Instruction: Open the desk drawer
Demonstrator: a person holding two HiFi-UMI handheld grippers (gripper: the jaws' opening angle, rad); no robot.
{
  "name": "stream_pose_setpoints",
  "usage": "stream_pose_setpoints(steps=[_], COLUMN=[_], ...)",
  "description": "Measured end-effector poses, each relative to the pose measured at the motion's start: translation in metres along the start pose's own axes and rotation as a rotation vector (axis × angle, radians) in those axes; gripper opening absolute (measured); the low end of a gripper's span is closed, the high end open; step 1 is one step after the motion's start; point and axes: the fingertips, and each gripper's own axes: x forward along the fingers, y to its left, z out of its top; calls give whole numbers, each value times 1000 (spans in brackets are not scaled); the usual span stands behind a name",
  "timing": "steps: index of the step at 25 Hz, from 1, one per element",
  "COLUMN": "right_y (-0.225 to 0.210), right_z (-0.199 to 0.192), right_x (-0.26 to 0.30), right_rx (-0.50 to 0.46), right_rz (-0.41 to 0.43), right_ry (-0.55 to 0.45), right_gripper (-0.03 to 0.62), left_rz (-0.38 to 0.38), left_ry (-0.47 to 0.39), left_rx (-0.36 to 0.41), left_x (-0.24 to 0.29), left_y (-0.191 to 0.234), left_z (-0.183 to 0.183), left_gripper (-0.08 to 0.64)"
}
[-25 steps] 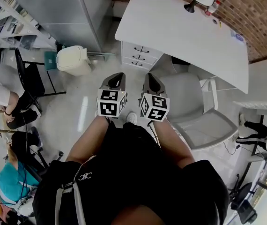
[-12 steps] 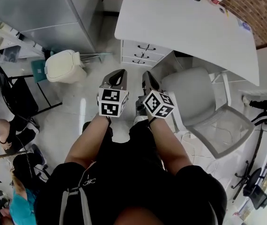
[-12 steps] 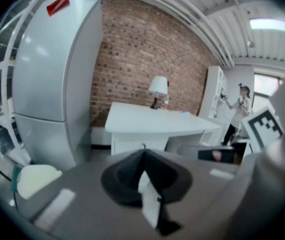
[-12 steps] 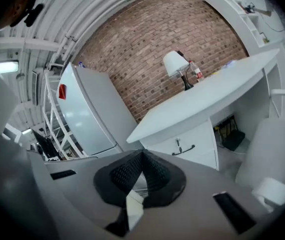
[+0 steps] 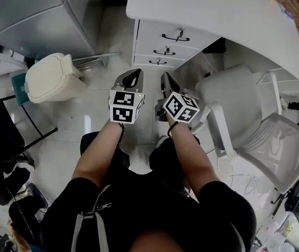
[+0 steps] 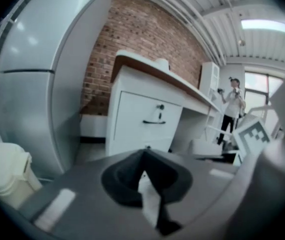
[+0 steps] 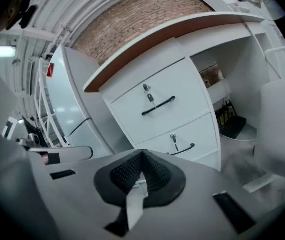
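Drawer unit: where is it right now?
Head view, top centre: the drawer unit sits under the left end of the white desk, between the cream bin and the office chair.

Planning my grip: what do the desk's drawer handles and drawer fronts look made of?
Thin black bow-shaped drawer handles: probably painted metal, since they are slim dark bars standing off the front; plastic is possible. Flat white drawer fronts: smooth matt painted or laminated board, even in tone, no grain visible.

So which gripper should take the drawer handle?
Right, probably: the right gripper lines up with the handles, and its view shows them ahead. The left gripper faces the drawers' left edge. Both are shut.
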Motion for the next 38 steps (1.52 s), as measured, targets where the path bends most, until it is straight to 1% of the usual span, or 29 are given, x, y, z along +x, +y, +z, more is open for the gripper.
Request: stream_pose_setpoints(steps=[3,5,7,9,11,14,15,19,21,22,24,26,28,29,33,35,38], right_y=[-28,-49,-69,-87,-104,-133,-141,-172,-189,-197,-208,-217,-220,-221,-232,-234,-230], right_z=[-35,-53,-68,-84,-105,-140,-148,-165,-170,-171,-174,-183,-190,-192,-195,-198,-197], right_x=[33,51,66,81,95,110,114,135,147,153,162,170,179,184,204,208,212], right_rx=[-103,-154,-209,-291,-427,-690,-768,-1057,-1184,-1231,-1303,-1380,-1454,-1492,-1666,-1707,-1763], right_rz=[35,39,29,4,-28,-87,-107,-203,-270,-299,-334,-347,-349,-354,-409,-418,-427], right_ry=[-10,-10,-2,14,57,147,167,222,246,252,272,308,330,338,385,386,342], right_gripper=[-2,-2,-2,-2,-2,-2,-2,-1,0,0,0,9,46,53,52,52,52], left_rz=[-24,-27,-22,-15,-15,-11,-8,-16,-19,-17,-9,-4,-5,-7,-26,-34,-36], left_ry=[-12,-29,-48,-61,-61,-39,-36,-67,-68,-63,-55,-44,-27,-18,-7,-5,7], left_rx=[44,64,62,45,22,-16,-19,-10,5,13,22,21,24,28,46,53,49], left_x=[31,48,59,67,73,73,72,67,67,68,69,66,63,62,64,65,68], left_y=[10,17,24,32,36,34,33,31,33,34,36,38,39,38,33,32,33], left_z=[-42,-64,-83,-100,-118,-142,-144,-128,-128,-130,-133,-137,-145,-149,-153,-154,-160], left_gripper=[-2,-2,-2,-2,-2,-2,-2,-2,-2,-2,-2,-2,-2,-2,-2,-2,-2])
